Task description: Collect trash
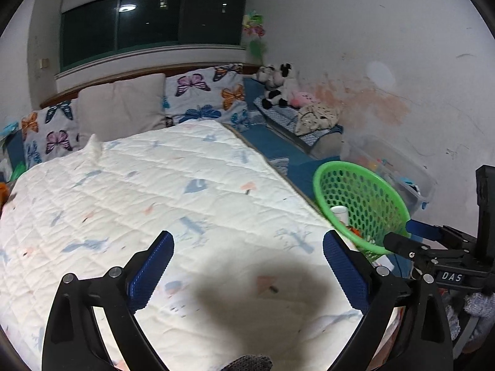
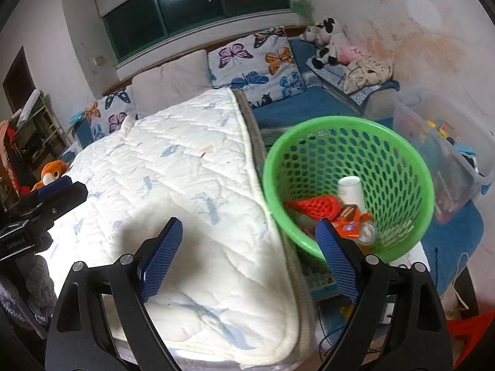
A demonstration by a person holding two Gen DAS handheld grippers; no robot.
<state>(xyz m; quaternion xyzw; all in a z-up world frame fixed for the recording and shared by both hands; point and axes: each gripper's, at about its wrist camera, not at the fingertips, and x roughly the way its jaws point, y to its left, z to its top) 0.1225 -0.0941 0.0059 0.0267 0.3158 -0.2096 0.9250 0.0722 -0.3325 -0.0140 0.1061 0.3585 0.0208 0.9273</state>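
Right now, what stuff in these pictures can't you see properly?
- Bottom of the green basket: in the right wrist view the right tool covers part of the trash there.
- Same basket in the left wrist view: the quilt edge hides most of its contents.
- Clear storage box: cloudy walls blur what is inside.
- Small dark speck on the quilt, in shadow: too small to name.

We see green perforated basket (image 2: 399, 154), white quilt (image 2: 185, 167) with pale blue and pink prints, butterfly-print pillows (image 2: 253, 58), blue pads on both black grippers.
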